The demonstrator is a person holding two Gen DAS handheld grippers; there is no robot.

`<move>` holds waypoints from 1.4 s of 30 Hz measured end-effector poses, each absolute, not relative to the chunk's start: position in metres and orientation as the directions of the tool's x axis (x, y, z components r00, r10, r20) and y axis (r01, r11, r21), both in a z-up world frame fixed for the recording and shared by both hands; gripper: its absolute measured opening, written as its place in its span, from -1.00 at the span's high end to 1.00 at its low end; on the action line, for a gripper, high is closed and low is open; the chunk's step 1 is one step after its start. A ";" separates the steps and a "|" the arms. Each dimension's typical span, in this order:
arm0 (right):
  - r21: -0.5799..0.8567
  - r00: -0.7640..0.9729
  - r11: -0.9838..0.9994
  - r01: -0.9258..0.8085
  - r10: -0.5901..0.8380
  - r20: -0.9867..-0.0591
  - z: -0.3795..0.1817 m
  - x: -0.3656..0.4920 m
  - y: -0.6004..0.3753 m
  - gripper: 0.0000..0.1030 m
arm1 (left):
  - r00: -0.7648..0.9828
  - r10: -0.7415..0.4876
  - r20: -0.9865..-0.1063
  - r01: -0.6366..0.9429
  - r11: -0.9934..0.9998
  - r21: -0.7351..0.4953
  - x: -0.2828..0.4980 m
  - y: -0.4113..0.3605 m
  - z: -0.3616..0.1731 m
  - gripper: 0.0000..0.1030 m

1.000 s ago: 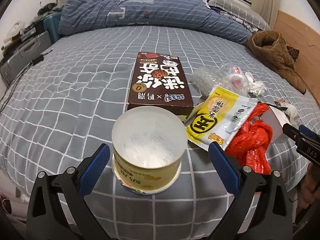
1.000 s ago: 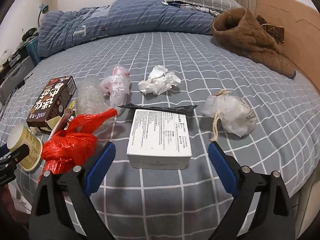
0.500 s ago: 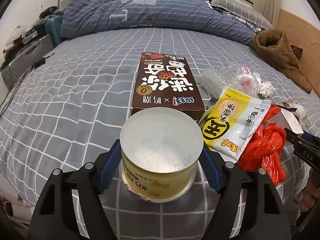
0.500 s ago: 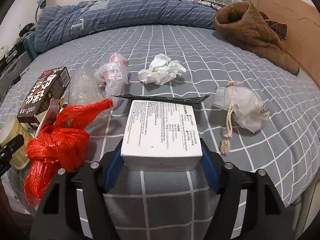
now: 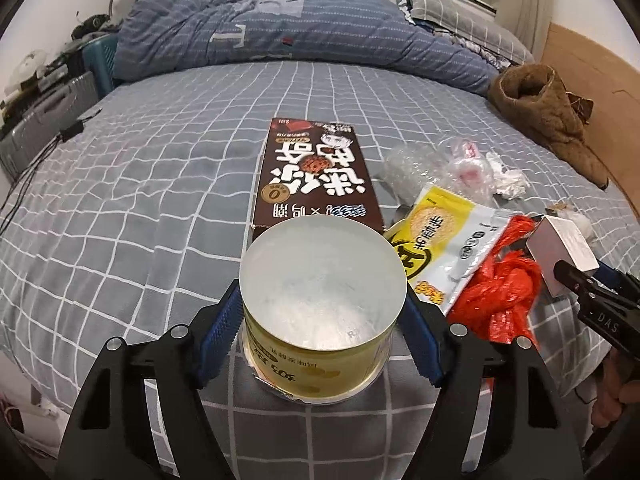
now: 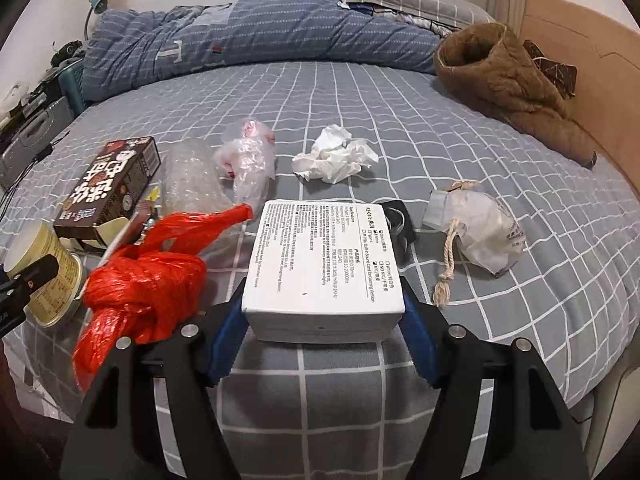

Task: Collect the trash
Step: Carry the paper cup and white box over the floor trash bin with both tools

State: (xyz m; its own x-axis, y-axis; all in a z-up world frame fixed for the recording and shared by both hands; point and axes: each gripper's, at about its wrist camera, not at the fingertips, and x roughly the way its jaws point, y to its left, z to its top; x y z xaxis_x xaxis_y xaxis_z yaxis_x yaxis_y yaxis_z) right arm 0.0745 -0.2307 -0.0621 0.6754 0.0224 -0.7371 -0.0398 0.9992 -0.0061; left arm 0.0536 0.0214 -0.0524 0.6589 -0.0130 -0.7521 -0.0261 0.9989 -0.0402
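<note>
My left gripper [image 5: 320,332] is shut on a yellow round tub [image 5: 320,300] with a frosted lid, its blue pads pressed to both sides. My right gripper [image 6: 322,316] is shut on a white printed box [image 6: 324,264]; that box [image 5: 564,248] also shows at the right of the left wrist view, lifted off the bed. Other trash lies on the grey checked bed [image 5: 140,184]: a brown snack box [image 5: 316,176], a yellow and white wrapper [image 5: 448,244], a red plastic bag [image 6: 148,280], clear plastic bags [image 6: 248,160], crumpled tissue [image 6: 336,156] and a white paper bag with a rope handle [image 6: 476,228].
A blue striped duvet [image 6: 256,36] and pillows lie at the head of the bed. A brown fleece coat [image 6: 504,80] sits by the wooden headboard on the right. A grey suitcase [image 5: 44,128] and clutter stand off the left bed edge. A hand [image 5: 616,384] shows at the far right.
Both grippers went from wide open to shut, the left on the yellow tub and the right on the white box. The box now looks slightly lifted.
</note>
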 end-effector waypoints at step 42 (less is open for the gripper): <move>0.043 0.736 0.998 -0.037 0.056 -0.675 0.029 -0.096 -0.222 -0.29 | 0.677 -0.068 -0.733 -0.011 0.995 -0.102 -0.092 -0.002 0.014 -0.40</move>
